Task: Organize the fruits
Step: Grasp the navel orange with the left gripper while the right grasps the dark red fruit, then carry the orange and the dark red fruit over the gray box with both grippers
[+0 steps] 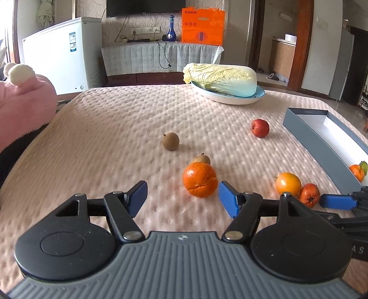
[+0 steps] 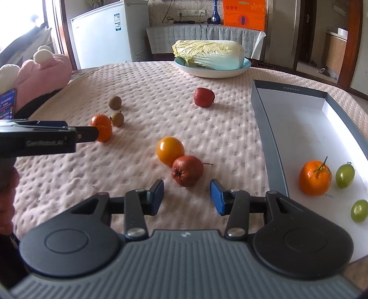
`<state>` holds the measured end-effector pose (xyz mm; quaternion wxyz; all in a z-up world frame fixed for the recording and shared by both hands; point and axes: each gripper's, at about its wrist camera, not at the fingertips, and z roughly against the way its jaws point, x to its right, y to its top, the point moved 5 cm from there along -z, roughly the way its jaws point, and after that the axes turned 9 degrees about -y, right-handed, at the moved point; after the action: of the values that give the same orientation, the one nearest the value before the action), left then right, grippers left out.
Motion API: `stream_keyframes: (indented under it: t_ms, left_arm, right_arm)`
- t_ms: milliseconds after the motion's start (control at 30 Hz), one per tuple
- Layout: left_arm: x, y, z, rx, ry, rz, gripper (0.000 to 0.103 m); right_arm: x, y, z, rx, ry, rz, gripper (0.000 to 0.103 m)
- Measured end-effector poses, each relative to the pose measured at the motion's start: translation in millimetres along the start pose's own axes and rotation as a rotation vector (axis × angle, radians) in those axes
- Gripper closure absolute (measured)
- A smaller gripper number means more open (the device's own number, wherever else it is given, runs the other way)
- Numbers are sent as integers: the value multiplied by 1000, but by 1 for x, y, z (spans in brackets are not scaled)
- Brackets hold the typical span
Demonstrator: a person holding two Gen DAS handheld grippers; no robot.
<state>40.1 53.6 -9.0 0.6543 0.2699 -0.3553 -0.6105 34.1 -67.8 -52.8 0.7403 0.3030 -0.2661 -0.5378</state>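
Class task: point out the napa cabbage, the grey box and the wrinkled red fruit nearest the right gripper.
napa cabbage (image 2: 208, 55), right wrist view, on its pale leafy middle.
grey box (image 2: 271, 142), right wrist view, on its near grey wall.
wrinkled red fruit (image 2: 187, 170), right wrist view, on its rounded front.

Daylight is coming in from the upper left, falling across a white chest freezer standing against the patterned wall. At top centre a cloth-covered cabinet is carrying a blue bottle and an orange box, under a dark television. A wooden doorway is opening at upper right.
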Motion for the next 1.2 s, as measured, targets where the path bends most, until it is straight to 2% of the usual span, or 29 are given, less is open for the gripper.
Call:
stream_keyframes:
  t_ms: [600, 733, 867, 933, 1000, 1200]
  left_arm:
    - [14, 11, -42, -18, -80, 23, 32]
    - [14, 11, -46, -22, -87, 25, 40]
    - [11, 11, -47, -21, -84, 32, 48]
    - [10, 11, -47, -19, -78, 36, 58]
    - [8, 11, -48, -18, -72, 42, 62]
    - [7, 11, -46, -11, -68, 46, 64]
  right_arm:
    - [-1, 13, -14, 39, -26, 12, 58]
    - [-4, 14, -18, 31, -33, 24, 58]
    - [-7, 15, -18, 37, -25, 37, 67]
    - [-7, 15, -17, 41, -21, 41, 69]
    - [-7, 15, -16, 37, -21, 39, 69]
    - [-4, 16, -9, 37, -4, 25, 69]
